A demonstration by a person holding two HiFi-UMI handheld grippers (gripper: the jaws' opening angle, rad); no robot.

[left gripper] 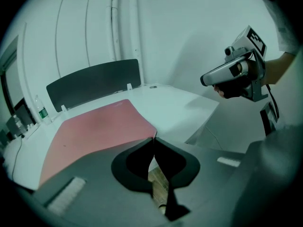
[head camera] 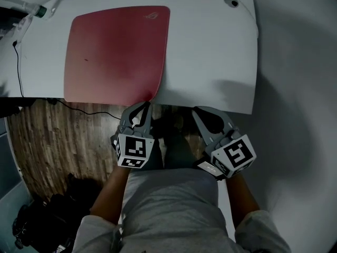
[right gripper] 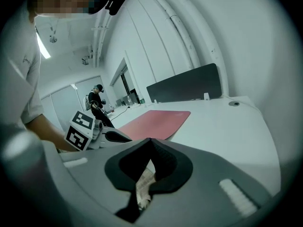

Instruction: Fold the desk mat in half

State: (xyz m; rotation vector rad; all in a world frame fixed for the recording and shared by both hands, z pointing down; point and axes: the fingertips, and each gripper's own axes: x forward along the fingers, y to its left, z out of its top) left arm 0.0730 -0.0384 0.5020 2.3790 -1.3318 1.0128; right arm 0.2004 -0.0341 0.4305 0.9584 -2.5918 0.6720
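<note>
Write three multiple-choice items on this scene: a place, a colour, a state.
1. Where on the white desk does the desk mat lie?
A) on its left part
B) on its right part
C) across its whole top
2. Which colour is the desk mat?
A) blue
B) red
C) green
3. In which state are the left tongs?
A) wide open above the desk
B) shut on the mat's near right corner
C) shut on a cup
Answers: 1 A, bare white desk shows to the mat's right in the head view; 2 B, it is red in all three views; 3 B, the left gripper view shows the tips together on that corner.
</note>
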